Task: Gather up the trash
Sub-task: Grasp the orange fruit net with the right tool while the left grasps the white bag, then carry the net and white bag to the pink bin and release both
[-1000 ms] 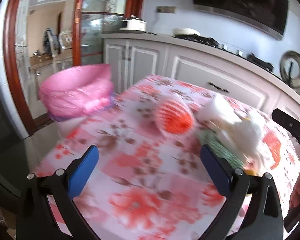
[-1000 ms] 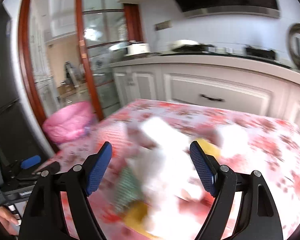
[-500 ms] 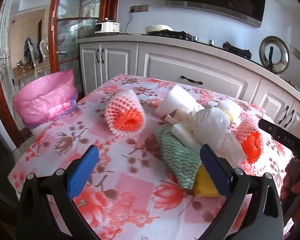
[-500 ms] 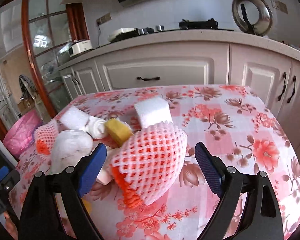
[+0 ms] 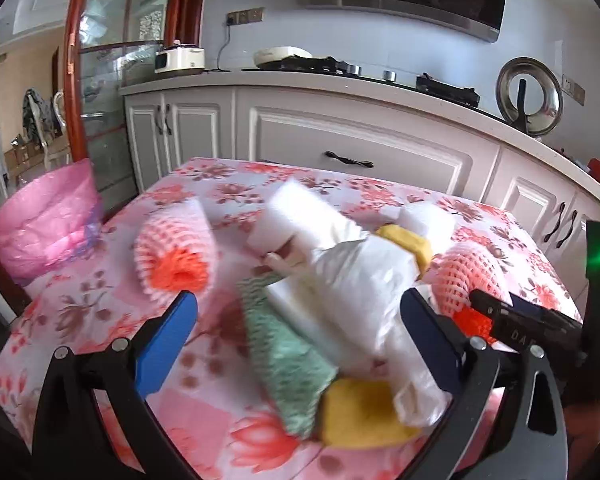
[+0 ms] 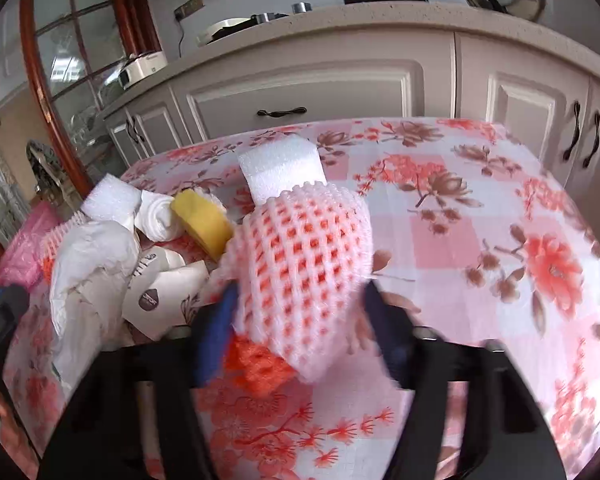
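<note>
Trash (image 5: 340,292) is lying heaped on the flowered table (image 6: 480,240), mostly toward its left and middle: a crumpled white plastic bag (image 5: 360,280), a green patterned cloth (image 5: 284,352), yellow sponges (image 5: 360,412), white foam blocks (image 6: 280,168), a torn paper cup (image 6: 160,300).

A pink-and-orange foam fruit net (image 6: 300,276) is sitting at the near middle of the table in the right wrist view, between the fingers (image 6: 216,332) of the right gripper (image 6: 300,328). The fingers are closing in on it from both sides; motion blur is hiding whether the pads are pressing it yet. The net's orange end is pointing toward the near edge.

A second foam fruit net (image 5: 176,256) is lying on the left part of the table, apart from the heap, orange opening facing the camera.

The left gripper (image 5: 296,336) is hovering over the near edge with fingers (image 5: 164,340) spread wide, gripping nothing; the cloth and bag are lying beyond and between them.

A bin lined with a pink bag (image 5: 44,232) is standing off the table's left edge. White kitchen cabinets (image 5: 340,148) are running along the far side.
</note>
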Demonstrator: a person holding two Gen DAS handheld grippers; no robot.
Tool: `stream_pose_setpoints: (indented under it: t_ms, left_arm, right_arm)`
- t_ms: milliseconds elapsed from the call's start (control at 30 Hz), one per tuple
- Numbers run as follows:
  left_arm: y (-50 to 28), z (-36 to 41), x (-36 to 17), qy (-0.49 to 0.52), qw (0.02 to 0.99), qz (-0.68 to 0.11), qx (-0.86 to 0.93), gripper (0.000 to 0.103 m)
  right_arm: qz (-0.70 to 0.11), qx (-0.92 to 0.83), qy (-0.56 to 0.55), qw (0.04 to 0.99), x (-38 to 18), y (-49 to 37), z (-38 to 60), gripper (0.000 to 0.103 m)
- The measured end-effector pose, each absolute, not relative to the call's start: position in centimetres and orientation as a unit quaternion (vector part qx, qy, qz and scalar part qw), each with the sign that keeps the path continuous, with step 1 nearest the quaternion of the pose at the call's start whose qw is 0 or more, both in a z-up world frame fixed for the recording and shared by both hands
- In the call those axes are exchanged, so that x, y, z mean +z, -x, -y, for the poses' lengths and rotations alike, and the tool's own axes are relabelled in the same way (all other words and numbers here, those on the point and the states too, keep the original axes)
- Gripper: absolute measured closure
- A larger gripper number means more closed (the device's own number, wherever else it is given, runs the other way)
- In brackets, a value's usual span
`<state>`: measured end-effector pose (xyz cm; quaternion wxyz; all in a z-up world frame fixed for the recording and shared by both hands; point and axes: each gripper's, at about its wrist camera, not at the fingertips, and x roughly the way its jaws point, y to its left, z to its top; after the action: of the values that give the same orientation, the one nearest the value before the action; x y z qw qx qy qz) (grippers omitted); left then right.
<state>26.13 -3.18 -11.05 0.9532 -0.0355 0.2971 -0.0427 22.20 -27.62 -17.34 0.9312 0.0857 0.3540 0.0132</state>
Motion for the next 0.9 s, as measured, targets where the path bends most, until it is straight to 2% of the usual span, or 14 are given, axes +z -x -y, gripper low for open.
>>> stream_pose_setpoints:
  t_ms: [33, 100, 267, 300, 367, 433, 467, 500, 533, 633, 900]
  left_arm:
    - [-26.4, 3.4, -11.0, 0.038, 0.953, -0.297, -0.045, 0.005]
    - [-27.0, 4.1, -10.9, 0.043, 0.953, -0.296, -0.049, 0.005]
    - [-28.8, 6.3, -10.8, 0.023, 0.954, -0.295, -0.046, 0.005]
    - [-29.3, 6.9, -11.0, 0.01, 0.955, -0.294, -0.044, 0.01]
    - [-30.0, 7.9, -11.5, -0.014, 0.953, -0.301, -0.043, 0.027]
    - [-30.4, 8.6, -12.3, -0.027, 0.947, -0.314, -0.057, 0.049]
    - [-30.3, 8.7, -12.5, -0.031, 0.947, -0.313, -0.06, 0.053]
    - [-29.9, 8.9, -12.6, -0.038, 0.949, -0.307, -0.066, 0.063]
    - [-29.6, 9.0, -12.6, -0.043, 0.949, -0.304, -0.069, 0.068]
    - [-28.3, 8.8, -12.1, -0.039, 0.954, -0.288, -0.077, 0.074]
    - [-24.7, 5.7, -9.7, -0.012, 0.963, -0.258, -0.078, 0.075]
  right_arm:
    - [-0.354, 0.021, -0.078, 0.932, -17.2, -22.1, 27.6, 0.073]
    - [-0.349, 0.025, -0.075, 0.934, -16.9, -21.8, 27.8, 0.078]
    - [-0.333, 0.032, -0.082, 0.939, -16.0, -20.9, 28.9, 0.08]
    - [-0.331, 0.033, -0.084, 0.939, -15.8, -20.8, 29.0, 0.081]
    - [-0.327, 0.037, -0.085, 0.94, -15.5, -20.4, 29.2, 0.081]
    - [-0.324, 0.041, -0.083, 0.942, -15.3, -20.0, 29.3, 0.081]
    - [-0.322, 0.042, -0.08, 0.943, -15.2, -19.8, 29.2, 0.081]
    - [-0.32, 0.044, -0.077, 0.943, -15.1, -19.6, 29.2, 0.081]
    - [-0.319, 0.045, -0.076, 0.944, -15.0, -19.5, 29.2, 0.081]
    - [-0.316, 0.05, -0.078, 0.944, -14.8, -18.9, 29.2, 0.081]
    - [-0.296, 0.074, -0.064, 0.95, -13.0, -16.8, 27.8, 0.081]
